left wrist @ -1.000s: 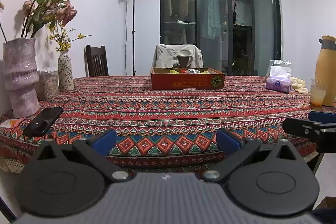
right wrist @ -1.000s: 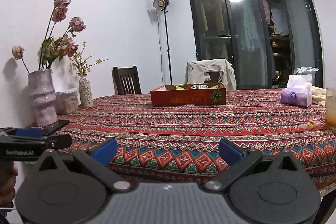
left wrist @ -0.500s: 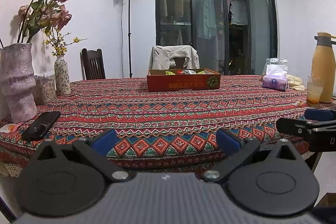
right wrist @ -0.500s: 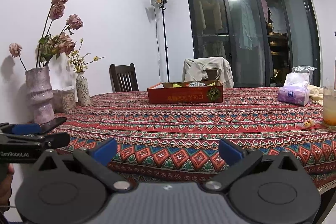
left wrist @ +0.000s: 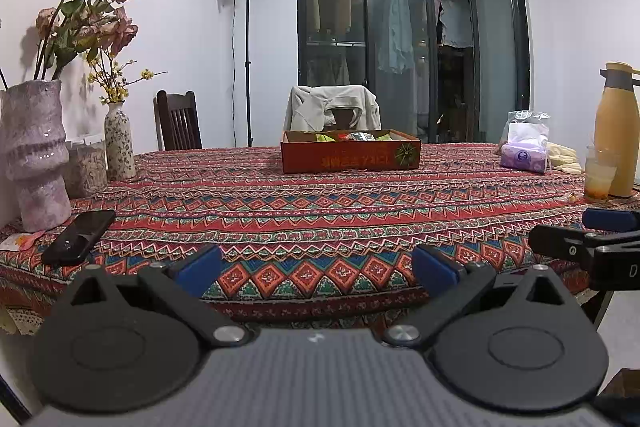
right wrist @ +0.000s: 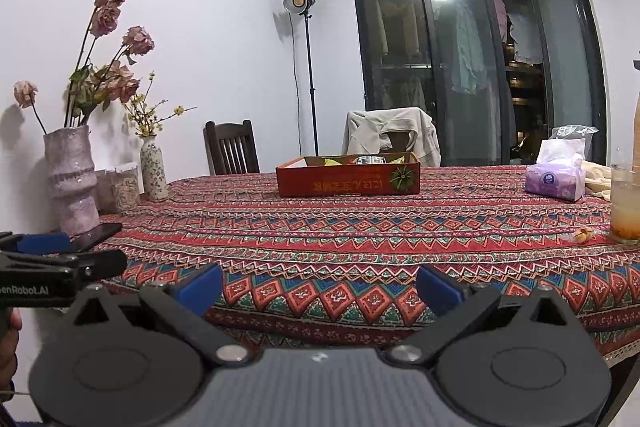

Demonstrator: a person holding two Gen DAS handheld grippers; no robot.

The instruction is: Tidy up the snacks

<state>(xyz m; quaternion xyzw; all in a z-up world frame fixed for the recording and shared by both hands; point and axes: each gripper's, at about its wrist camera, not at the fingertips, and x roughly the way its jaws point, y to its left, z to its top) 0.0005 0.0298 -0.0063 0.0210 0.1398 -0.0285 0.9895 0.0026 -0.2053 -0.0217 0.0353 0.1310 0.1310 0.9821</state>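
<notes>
While both grippers hung side by side at the near edge of the worktop (left wrist: 320, 211), each stood with its jaws wide apart and nothing between them: the left gripper (left wrist: 316, 265) and the right gripper (right wrist: 318, 281). Well apart from them, toward the far side of the patterned cloth, sat the red cardboard box (left wrist: 350, 157) with snack packets (left wrist: 360, 136) lying inside it. A small wrapped snack (right wrist: 582, 235) lay on the cloth just beside a glass of drink (right wrist: 625, 203) at the right. A purple tissue pack (right wrist: 554, 181) sat farther back on that side. On the left stood a tall vase of dried flowers (left wrist: 34, 163), with a black phone (left wrist: 78, 237) flat near its foot.
</notes>
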